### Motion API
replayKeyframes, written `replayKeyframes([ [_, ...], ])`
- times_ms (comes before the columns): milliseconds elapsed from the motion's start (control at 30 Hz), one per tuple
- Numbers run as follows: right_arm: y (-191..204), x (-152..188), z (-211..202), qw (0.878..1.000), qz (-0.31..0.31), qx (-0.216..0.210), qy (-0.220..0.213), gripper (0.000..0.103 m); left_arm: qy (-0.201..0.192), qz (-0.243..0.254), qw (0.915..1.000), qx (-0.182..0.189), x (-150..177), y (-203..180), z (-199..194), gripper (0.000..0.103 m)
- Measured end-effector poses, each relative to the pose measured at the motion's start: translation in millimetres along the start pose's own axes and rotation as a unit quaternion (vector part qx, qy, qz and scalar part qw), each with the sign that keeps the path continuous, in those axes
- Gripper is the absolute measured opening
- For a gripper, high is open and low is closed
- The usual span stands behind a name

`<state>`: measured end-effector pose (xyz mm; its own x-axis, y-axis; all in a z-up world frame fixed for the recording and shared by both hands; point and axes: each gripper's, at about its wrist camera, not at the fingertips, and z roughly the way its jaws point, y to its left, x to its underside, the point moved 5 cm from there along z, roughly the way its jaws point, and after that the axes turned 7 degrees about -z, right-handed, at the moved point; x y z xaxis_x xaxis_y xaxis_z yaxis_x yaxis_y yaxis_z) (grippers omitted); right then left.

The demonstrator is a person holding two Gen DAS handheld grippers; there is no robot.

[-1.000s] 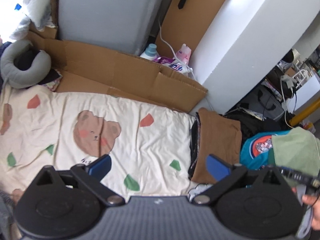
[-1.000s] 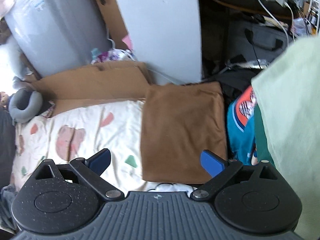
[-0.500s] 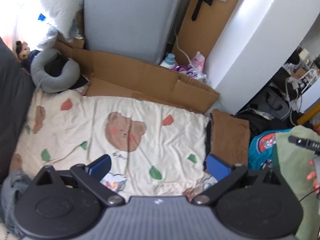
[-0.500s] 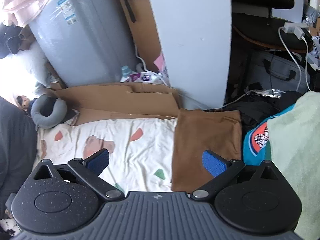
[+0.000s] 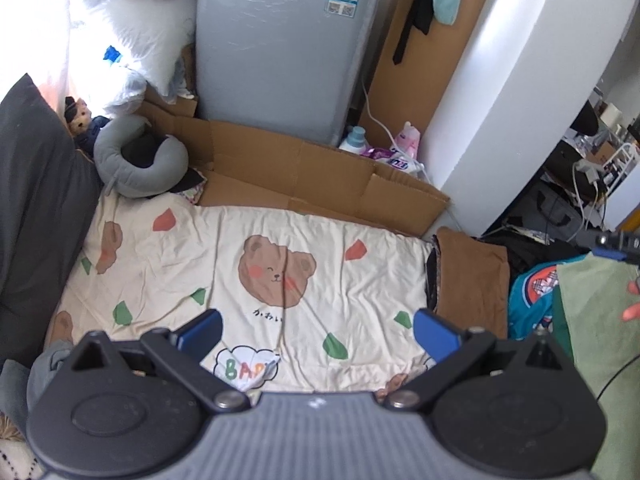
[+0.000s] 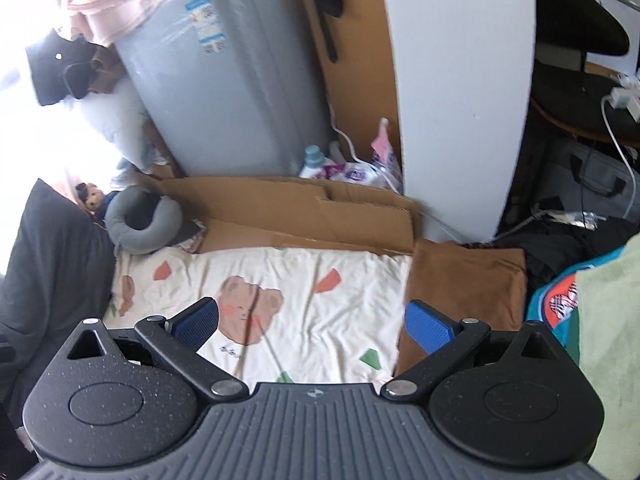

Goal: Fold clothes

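A folded brown garment [image 5: 472, 280] [image 6: 464, 284] lies flat at the right edge of the cream bear-print blanket [image 5: 256, 268] [image 6: 280, 280]. To its right sits a heap with a teal printed garment [image 5: 534, 292] [image 6: 554, 300] and a pale green one [image 5: 592, 312] [image 6: 608, 320]. High above the blanket, my left gripper [image 5: 316, 330] is open with nothing between its blue pads. The right gripper [image 6: 312, 322] is likewise open and empty, raised above the blanket beside the brown garment. A person's fingertips [image 5: 632, 300] rest on the green cloth.
Flattened cardboard [image 5: 312, 176] borders the blanket's far side, with a grey appliance [image 5: 280, 48] and white pillar [image 5: 512, 96] behind. A grey neck pillow [image 5: 140, 164] and dark cushion [image 5: 36, 208] lie at left. Bags and cables [image 6: 580, 184] crowd the right.
Both grippers have risen and pulled back from the bed, so the blanket and brown garment look smaller and more of the room shows. Both stay open.
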<state>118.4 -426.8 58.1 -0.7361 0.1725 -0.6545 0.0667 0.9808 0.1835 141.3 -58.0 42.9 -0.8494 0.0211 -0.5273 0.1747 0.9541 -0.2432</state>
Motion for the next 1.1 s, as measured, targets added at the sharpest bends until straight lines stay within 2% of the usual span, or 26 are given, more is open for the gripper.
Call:
replayKeyframes([
  [100,15.5,-5.1,-6.0,1.000,-0.004,-0.007,-0.007,0.102,-0.001,-0.002,1.0000,0.003,9.8,3.0,-3.6,0.102],
  [300,24.9,2.2,-6.2,1.000,0.002,-0.004,-0.002,0.102,-0.018,-0.012,0.9996,-0.019,31.0,16.1,-12.5,0.102],
  [400,30.9,16.0,-1.4,1.000,-0.005,-0.007,0.010,0.102,-0.041,-0.030,0.9975,-0.050,44.1,25.1,-17.5,0.102],
  [667,58.5,54.0,11.7,0.999,-0.029,-0.027,0.027,0.102,-0.069,-0.054,0.9933,-0.076,80.1,32.4,-19.4,0.102],
  [1100,94.9,106.8,35.5,0.997,-0.030,-0.042,0.050,0.102,-0.054,-0.083,0.9895,-0.105,120.7,47.9,17.1,0.102],
])
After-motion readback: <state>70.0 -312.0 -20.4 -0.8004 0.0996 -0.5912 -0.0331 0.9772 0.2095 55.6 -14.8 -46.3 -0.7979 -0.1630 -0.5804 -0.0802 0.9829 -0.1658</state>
